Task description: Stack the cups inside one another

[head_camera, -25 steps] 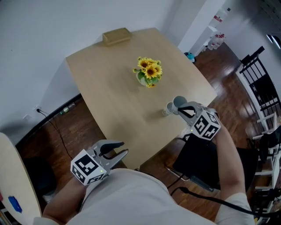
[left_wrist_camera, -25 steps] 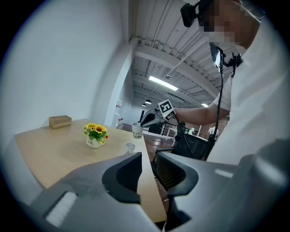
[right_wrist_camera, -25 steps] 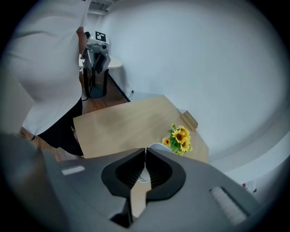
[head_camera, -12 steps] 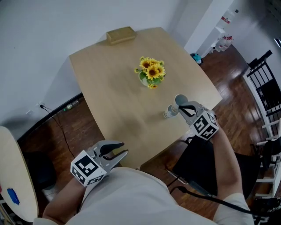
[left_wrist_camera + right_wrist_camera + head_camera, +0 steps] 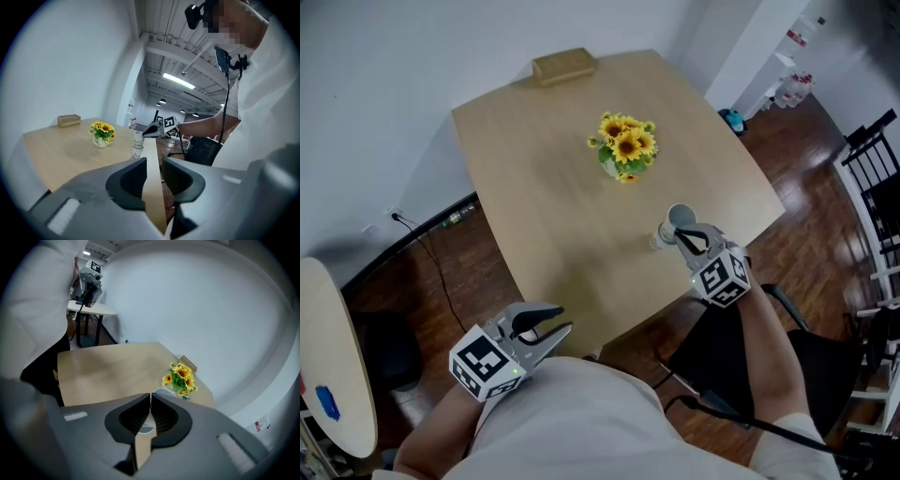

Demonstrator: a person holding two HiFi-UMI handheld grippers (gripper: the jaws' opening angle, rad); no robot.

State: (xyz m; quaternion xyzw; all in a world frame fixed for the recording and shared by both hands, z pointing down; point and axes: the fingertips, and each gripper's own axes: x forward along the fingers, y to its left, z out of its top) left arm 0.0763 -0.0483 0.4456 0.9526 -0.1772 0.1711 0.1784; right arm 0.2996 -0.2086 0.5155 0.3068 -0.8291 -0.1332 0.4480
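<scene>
- My right tongs (image 5: 684, 234) are pinched almost together on the rim wall of the upper cup (image 5: 680, 217), right of centre in the head view. Holding it by the thin wall leaves the cup's body free to slide into another.
- That cup hangs directly over the lower cup (image 5: 662, 238), which stands on the table (image 5: 544, 187) near its right-hand edge. In the left gripper view the two read as one short column, so I judge this to be the nesting step itself.
- I can't quite tell whether the upper cup is fully seated or riding a little high, because the seam between them is small in every view.
- My left tongs (image 5: 565, 319) stand apart with nothing in them (only the table's near edge shows through the gap). They sit at the lower left of the head view, off the table's near corner. I take it one hand is enough for this cup, and that spot is clear of the work.
- The sunflowers (image 5: 624, 150) stand mid-table, above the cups in the frame and well apart from them. A small box (image 5: 564, 66) lies at the far edge, at the top of the frame. Neither crowds the stack.
- I'd release the pinch only once the cup rests square, or the light lower cup may tip.
</scene>
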